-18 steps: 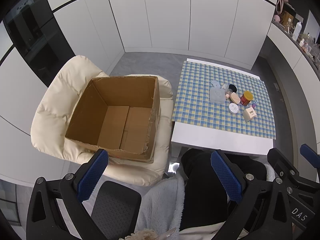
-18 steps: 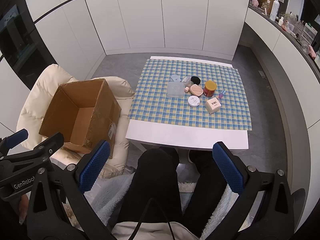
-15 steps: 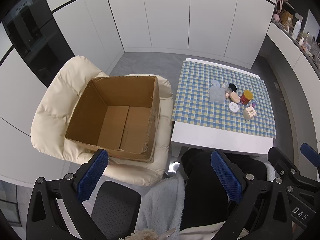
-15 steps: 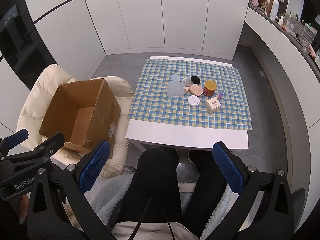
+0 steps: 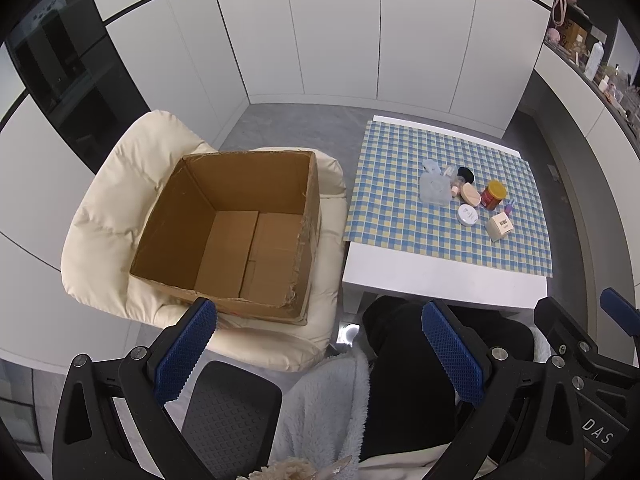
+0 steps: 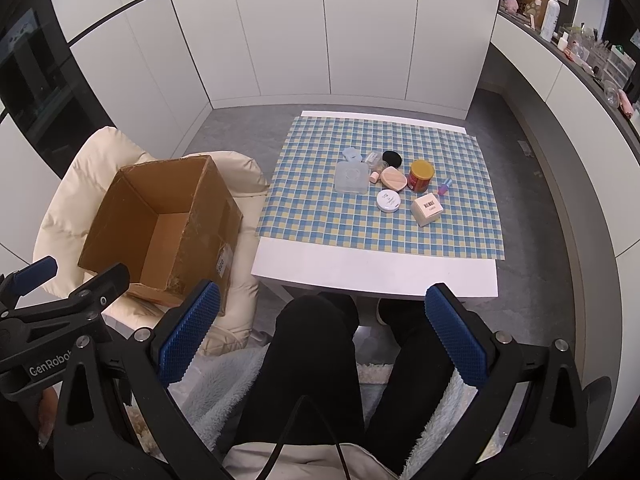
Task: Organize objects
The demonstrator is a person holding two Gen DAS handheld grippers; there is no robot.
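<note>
An empty open cardboard box (image 5: 232, 236) (image 6: 160, 224) sits on a cream padded chair (image 5: 104, 208). Small items lie clustered on a blue-and-yellow checked cloth (image 6: 320, 208) on the white low table (image 6: 372, 272): a clear square box (image 6: 352, 177), a red jar with a yellow lid (image 6: 421, 176), a white round tin (image 6: 388, 201), a cream carton (image 6: 427, 209), a black puff (image 6: 391, 157) and a peach sponge (image 6: 393, 179). My left gripper (image 5: 316, 356) and right gripper (image 6: 324, 336) both hang open and empty, high above the person's lap, far from the items.
The person's black-trousered legs (image 6: 316, 364) and a fluffy pale blue garment (image 5: 328, 396) fill the foreground. A black chair seat (image 5: 228, 412) lies below the left gripper. White cabinets line the back wall; a cluttered counter (image 6: 576, 40) runs along the right.
</note>
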